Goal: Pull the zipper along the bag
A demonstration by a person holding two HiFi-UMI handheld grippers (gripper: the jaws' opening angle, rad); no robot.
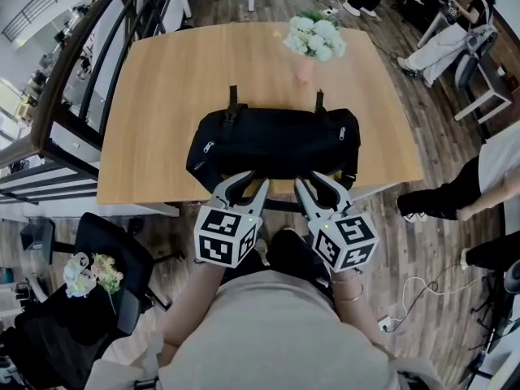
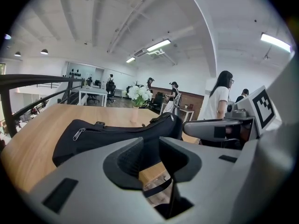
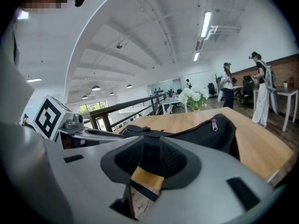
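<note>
- Black bag (image 1: pixel 272 140): it lies lengthwise across the near part of the table, and it looks closed. One zipper pull (image 1: pixel 209 147) sits on its left end and a second pull (image 1: pixel 343 132) on its right end.
- Left gripper (image 1: pixel 244 182): it is just beside the bag's near side, toward the left end. Its jaws are spread with nothing between the pads.
- Right gripper (image 1: pixel 315 182): it is just beside the bag's near side, toward the right end. It is likewise spread and empty.
- Step in hand, as I judge it: approach, with no grip taken yet. To do it well, I would pin the fabric close to one pull with one gripper and pinch that pull's tab squarely with the other. I would then draw along the line of the teeth, not upward, so the bag neither lifts nor bunches.
- Table (image 1: pixel 162 88): light wood, bare around the bag except for a vase of white flowers (image 1: pixel 313 39) behind it.
- Room: a dark railing (image 1: pixel 73 63) runs left of the bag, beyond the table. People (image 1: pixel 443 43) stand well apart to its right, on a wooden floor (image 1: pixel 422 242).
</note>
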